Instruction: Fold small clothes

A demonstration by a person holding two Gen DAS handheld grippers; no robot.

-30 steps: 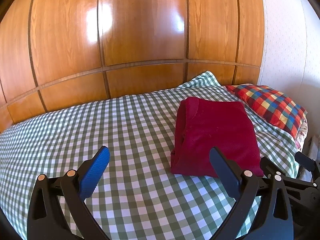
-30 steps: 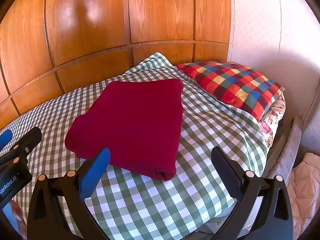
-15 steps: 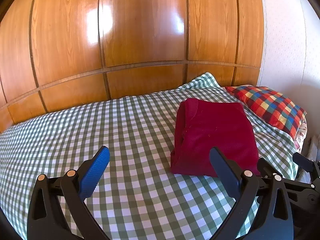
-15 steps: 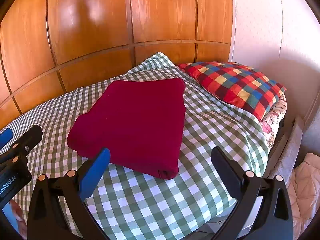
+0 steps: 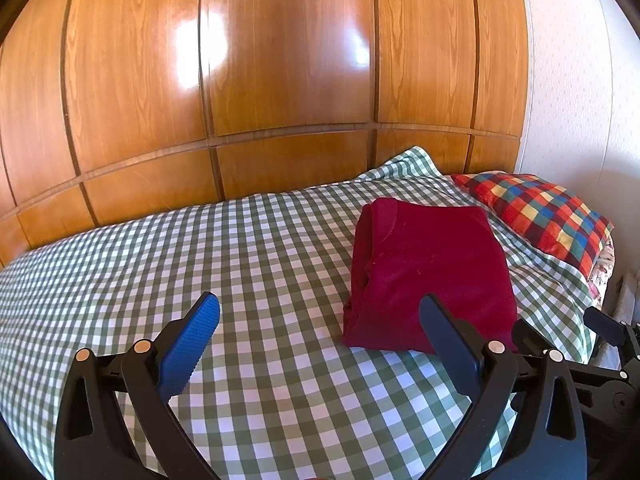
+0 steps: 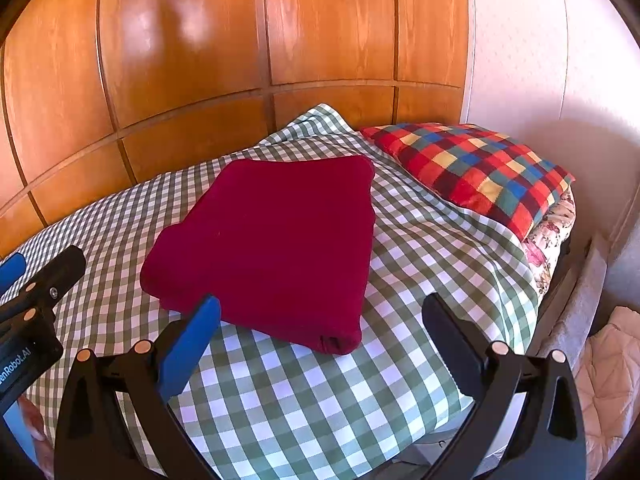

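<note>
A dark red garment (image 5: 430, 272) lies folded into a neat rectangle on the green-checked bed cover (image 5: 240, 264). It also shows in the right wrist view (image 6: 276, 240). My left gripper (image 5: 320, 332) is open and empty, held above the cover to the left of the garment's near edge. My right gripper (image 6: 320, 332) is open and empty, held just in front of the garment's near right corner. Neither touches the cloth. The left gripper's body (image 6: 36, 312) shows at the left edge of the right wrist view.
A multicoloured checked pillow (image 6: 476, 168) lies at the right end of the bed. A glossy wooden panel wall (image 5: 280, 60) runs behind the bed. The bed's right edge drops to a pale quilt on the floor (image 6: 608, 364).
Both grippers have drawn back and risen slightly from the folded garment. They stay open and the garment has not moved.
</note>
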